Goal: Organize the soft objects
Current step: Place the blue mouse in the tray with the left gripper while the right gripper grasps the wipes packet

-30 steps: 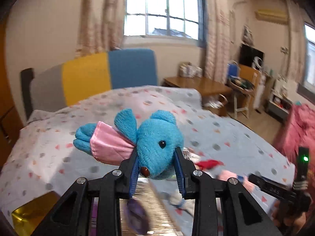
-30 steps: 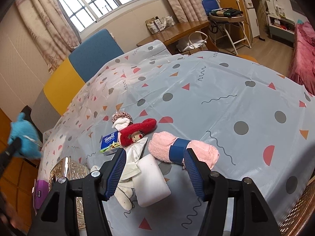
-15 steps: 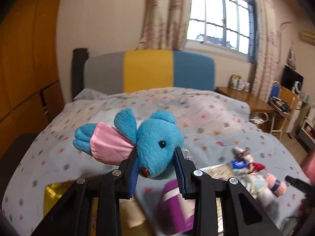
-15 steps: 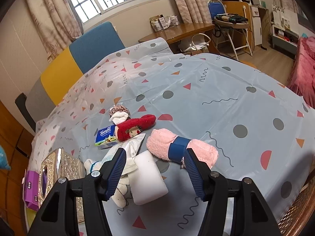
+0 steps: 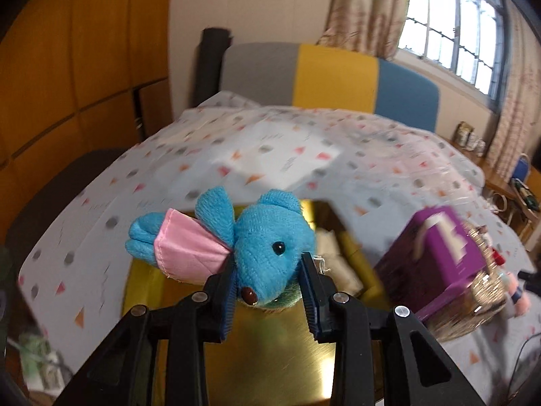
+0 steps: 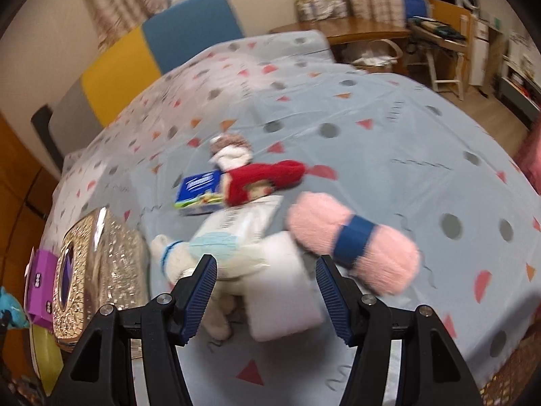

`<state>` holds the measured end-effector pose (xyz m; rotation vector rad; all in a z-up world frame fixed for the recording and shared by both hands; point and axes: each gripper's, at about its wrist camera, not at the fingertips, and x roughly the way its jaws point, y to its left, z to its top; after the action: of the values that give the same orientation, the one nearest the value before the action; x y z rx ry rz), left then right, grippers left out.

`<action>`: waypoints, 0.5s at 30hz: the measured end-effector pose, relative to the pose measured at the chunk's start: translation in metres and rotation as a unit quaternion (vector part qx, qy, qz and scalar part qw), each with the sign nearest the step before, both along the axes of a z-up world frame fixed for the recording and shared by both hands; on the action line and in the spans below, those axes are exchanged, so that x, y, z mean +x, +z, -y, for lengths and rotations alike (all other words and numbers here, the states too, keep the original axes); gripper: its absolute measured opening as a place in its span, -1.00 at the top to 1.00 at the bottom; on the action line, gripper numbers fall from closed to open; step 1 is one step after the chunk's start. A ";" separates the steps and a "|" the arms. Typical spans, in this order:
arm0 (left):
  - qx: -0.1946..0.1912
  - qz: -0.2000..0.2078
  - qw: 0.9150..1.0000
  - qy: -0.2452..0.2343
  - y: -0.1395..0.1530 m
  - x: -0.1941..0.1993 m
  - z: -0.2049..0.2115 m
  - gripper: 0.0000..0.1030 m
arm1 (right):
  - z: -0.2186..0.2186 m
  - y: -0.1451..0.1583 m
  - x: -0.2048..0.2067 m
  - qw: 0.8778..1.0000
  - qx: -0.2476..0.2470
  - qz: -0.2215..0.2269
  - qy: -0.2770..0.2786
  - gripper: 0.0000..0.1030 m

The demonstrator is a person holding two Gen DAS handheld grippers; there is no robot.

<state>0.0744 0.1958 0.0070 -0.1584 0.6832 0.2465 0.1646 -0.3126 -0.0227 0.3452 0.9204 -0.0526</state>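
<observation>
My left gripper pinches the blue plush mouse over the gold box, nose toward me, body trailing left; my right gripper is half-open, empty.

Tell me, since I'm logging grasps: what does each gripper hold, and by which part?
The left gripper pinches the blue plush toy by its head. The right gripper is open, holding nothing.
</observation>
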 end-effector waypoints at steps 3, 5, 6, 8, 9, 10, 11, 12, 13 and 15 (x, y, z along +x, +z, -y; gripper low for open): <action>-0.007 -0.016 1.000 0.016 -0.016 -0.012 -0.011 0.33 | -0.015 0.001 0.022 0.999 -0.009 -0.014 0.030 -0.29; -0.008 -0.022 0.999 0.022 -0.023 -0.016 -0.015 0.33 | -0.021 -0.001 0.039 0.999 -0.015 -0.029 0.035 -0.49; -0.009 -0.025 0.999 0.023 -0.026 -0.018 -0.017 0.33 | -0.024 -0.002 0.050 0.998 -0.018 -0.038 0.038 -0.53; -0.014 -0.028 0.999 0.024 -0.030 -0.018 -0.020 0.33 | -0.027 -0.006 0.066 0.997 -0.028 -0.062 0.036 -0.53; -0.016 -0.029 0.999 0.025 -0.032 -0.018 -0.021 0.33 | -0.030 -0.009 0.075 0.996 -0.036 -0.079 0.035 -0.53; -0.019 -0.031 0.999 0.025 -0.034 -0.019 -0.021 0.33 | -0.031 -0.012 0.084 0.994 -0.044 -0.092 0.037 -0.53; -0.020 -0.032 0.999 0.024 -0.034 -0.018 -0.021 0.33 | -0.032 -0.014 0.088 0.993 -0.048 -0.101 0.038 -0.53; -0.020 -0.035 0.999 0.022 -0.036 -0.017 -0.020 0.33 | -0.035 -0.017 0.093 0.992 -0.053 -0.109 0.041 -0.53; -0.019 -0.038 0.999 0.021 -0.038 -0.017 -0.020 0.32 | -0.039 -0.022 0.099 0.990 -0.060 -0.122 0.048 -0.53; -0.020 -0.043 0.999 0.025 -0.039 -0.014 -0.020 0.29 | -0.045 -0.034 0.106 0.984 -0.078 -0.151 0.058 -0.53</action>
<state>0.0604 0.2160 -0.0324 -0.2041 0.7699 0.2881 0.2704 -0.2676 -0.0565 0.1376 1.2273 -0.0704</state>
